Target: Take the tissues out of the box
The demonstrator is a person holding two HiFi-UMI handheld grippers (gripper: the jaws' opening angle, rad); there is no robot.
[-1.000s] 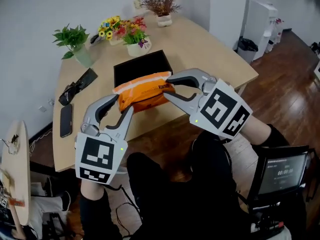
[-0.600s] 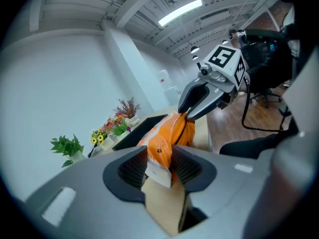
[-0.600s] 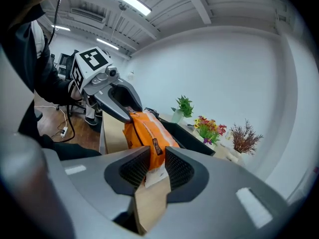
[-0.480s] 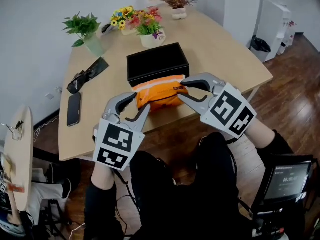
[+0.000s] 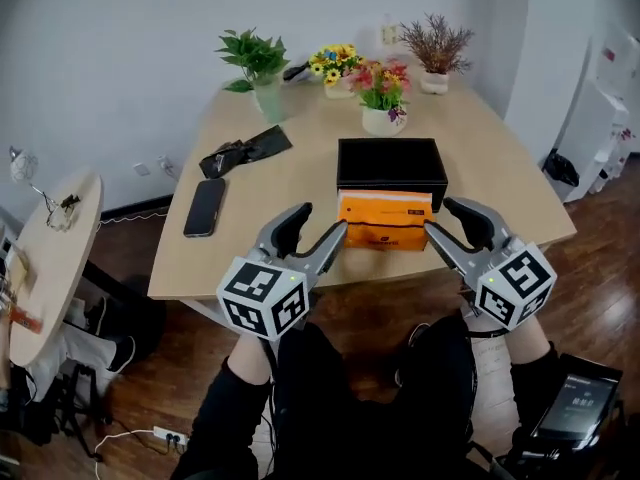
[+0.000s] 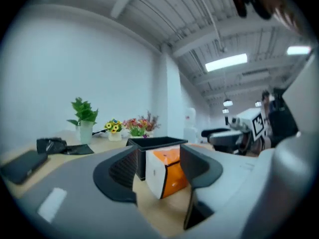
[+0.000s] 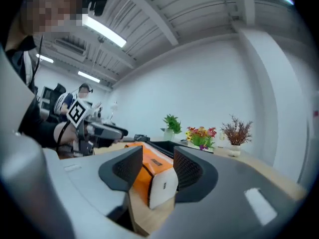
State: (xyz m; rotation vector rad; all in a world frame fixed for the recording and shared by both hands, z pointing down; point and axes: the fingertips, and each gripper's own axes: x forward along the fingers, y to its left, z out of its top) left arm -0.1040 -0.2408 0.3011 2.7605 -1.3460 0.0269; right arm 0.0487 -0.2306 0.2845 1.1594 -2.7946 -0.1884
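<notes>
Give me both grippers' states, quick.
Left gripper: jaws opening, tissue pack end between them, not gripped.
Right gripper: jaws opening, pack's other end between them, not gripped.

My left gripper (image 5: 320, 223) and right gripper (image 5: 442, 218) are smooth grey plastic with ribbed matt black pads (image 7: 188, 169). Both sets of jaws are opening, with an end of the tissue pack (image 5: 385, 221) between each. Its wrap is glossy orange-and-white plastic. Just beyond the grippers, the box (image 5: 390, 161) looks matt black. Beneath them, the desk (image 5: 300, 183) is smooth pale wood.
</notes>
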